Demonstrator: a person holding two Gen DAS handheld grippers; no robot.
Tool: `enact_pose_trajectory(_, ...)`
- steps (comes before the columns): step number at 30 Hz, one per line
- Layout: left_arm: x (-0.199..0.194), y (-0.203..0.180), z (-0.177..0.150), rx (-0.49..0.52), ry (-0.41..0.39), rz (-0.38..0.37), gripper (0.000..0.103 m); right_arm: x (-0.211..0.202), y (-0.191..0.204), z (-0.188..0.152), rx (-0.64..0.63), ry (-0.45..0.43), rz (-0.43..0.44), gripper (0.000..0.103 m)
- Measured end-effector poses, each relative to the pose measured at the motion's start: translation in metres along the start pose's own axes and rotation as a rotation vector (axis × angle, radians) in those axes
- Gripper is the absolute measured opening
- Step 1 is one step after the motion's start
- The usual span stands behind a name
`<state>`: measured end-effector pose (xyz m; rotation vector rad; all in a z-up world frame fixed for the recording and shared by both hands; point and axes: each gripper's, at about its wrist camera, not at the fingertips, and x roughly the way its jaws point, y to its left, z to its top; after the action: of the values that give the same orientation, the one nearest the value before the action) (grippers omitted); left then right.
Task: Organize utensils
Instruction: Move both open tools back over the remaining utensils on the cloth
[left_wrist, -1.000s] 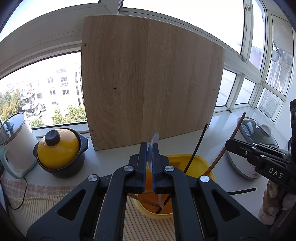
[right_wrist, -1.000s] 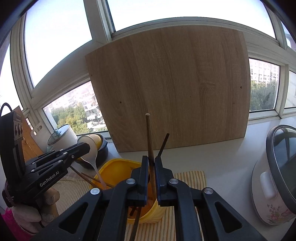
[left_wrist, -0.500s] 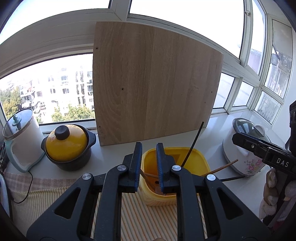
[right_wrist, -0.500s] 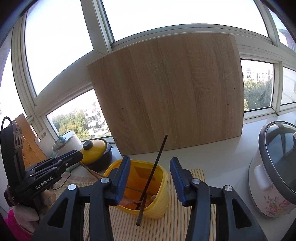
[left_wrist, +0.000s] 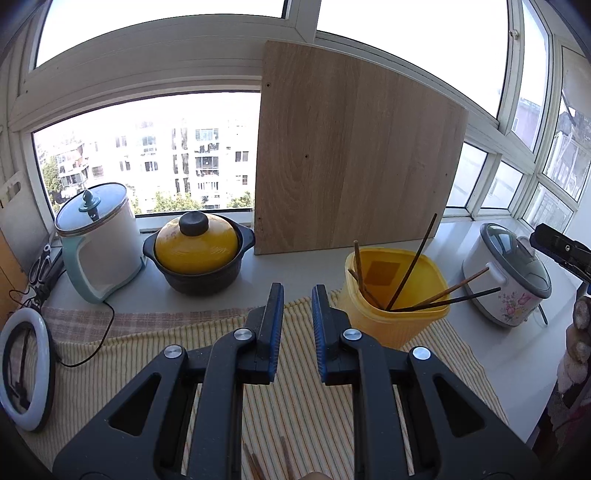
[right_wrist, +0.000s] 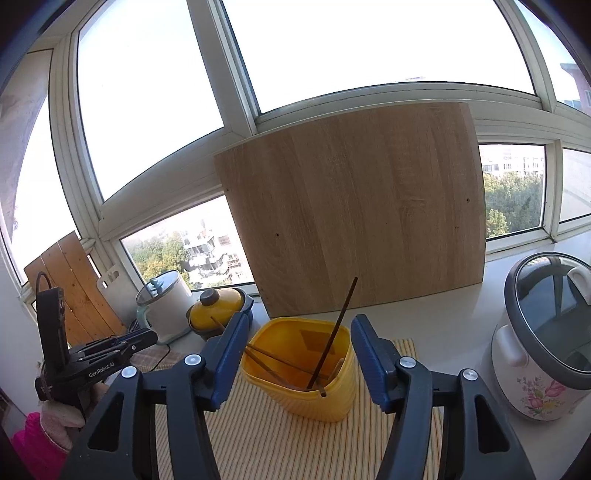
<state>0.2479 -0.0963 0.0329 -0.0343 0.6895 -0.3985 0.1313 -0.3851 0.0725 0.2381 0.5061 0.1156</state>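
A yellow tub (left_wrist: 395, 295) (right_wrist: 306, 380) stands on the striped cloth (left_wrist: 147, 354) and holds several chopsticks. One dark chopstick (left_wrist: 413, 266) (right_wrist: 336, 332) leans upright, and others stick out over the rim to the right. My left gripper (left_wrist: 297, 291) hovers over the cloth to the left of the tub. It is open a little, with nothing between its pads. My right gripper (right_wrist: 301, 321) is in front of the tub and a little above it. Its jaws are opening wide and are empty. A few loose chopsticks (left_wrist: 255, 465) lie on the cloth at the bottom edge.
A flowered rice cooker (left_wrist: 509, 273) (right_wrist: 546, 350) stands right of the tub. A yellow-lidded black pot (left_wrist: 197, 251) and a white kettle (left_wrist: 99, 240) stand to the left. A wooden board (left_wrist: 351, 166) leans on the window behind. A ring light (left_wrist: 26, 369) lies far left.
Both grippers opened, letting a pale spoon and a brown chopstick drop into the tub. Both then drew back, the left one shifting leftward.
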Motion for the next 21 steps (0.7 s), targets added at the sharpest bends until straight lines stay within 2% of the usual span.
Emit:
enact_pose_trajectory(4, -0.011, 0.028, -0.027, -0.042, 0.063, 0.030, 0.014, -0.004, 0.020, -0.011, -0.038, 0.032, 0.042, 0.062)
enact_pose_trajectory(9, -0.021, 0.052, -0.066, -0.088, 0.141, 0.068, 0.014, 0.010, 0.042, -0.035, -0.064, 0.130, 0.096, 0.062)
enact_pose_trajectory(14, -0.028, 0.064, -0.100, -0.130, 0.213, 0.068, 0.014, 0.031, 0.056, -0.064, -0.073, 0.236, 0.125, 0.062)
enact_pose_trajectory(21, -0.029, 0.062, -0.148, -0.174, 0.318, 0.030, 0.014, 0.065, 0.070, -0.106, -0.055, 0.390, 0.144, 0.062)
